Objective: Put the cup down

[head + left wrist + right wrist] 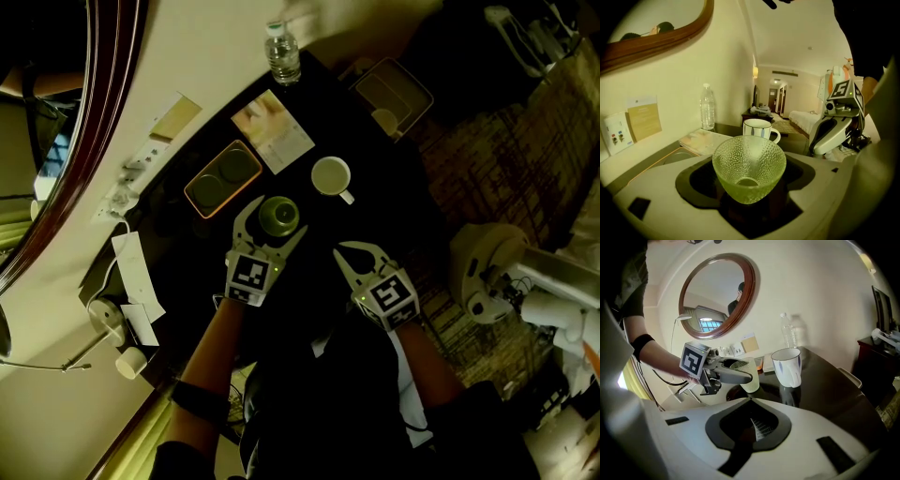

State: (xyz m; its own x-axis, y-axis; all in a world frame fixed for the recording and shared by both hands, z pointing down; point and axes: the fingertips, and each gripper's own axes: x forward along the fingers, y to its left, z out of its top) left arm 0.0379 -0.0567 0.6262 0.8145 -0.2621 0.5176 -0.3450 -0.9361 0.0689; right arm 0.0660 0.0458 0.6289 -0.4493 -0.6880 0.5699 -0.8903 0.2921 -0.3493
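A green dimpled glass cup (749, 166) sits upright between the jaws of my left gripper (748, 180), whose pads press on its sides. In the head view the cup (278, 217) and left gripper (278, 223) are over the dark tabletop (309, 272), just short of a white mug (331, 175). The right gripper view shows the cup (750, 379) low over the table; I cannot tell whether its base touches. My right gripper (341, 251) is shut and empty, to the right of the cup, its closed tip (750, 400) pointing toward it.
An orange tray (222, 178) and a booklet (274, 131) lie beyond the cup on the left. A water bottle (282, 53) stands at the far edge, a clear tray (394, 92) at the far right. A round mirror (717, 296) hangs on the wall.
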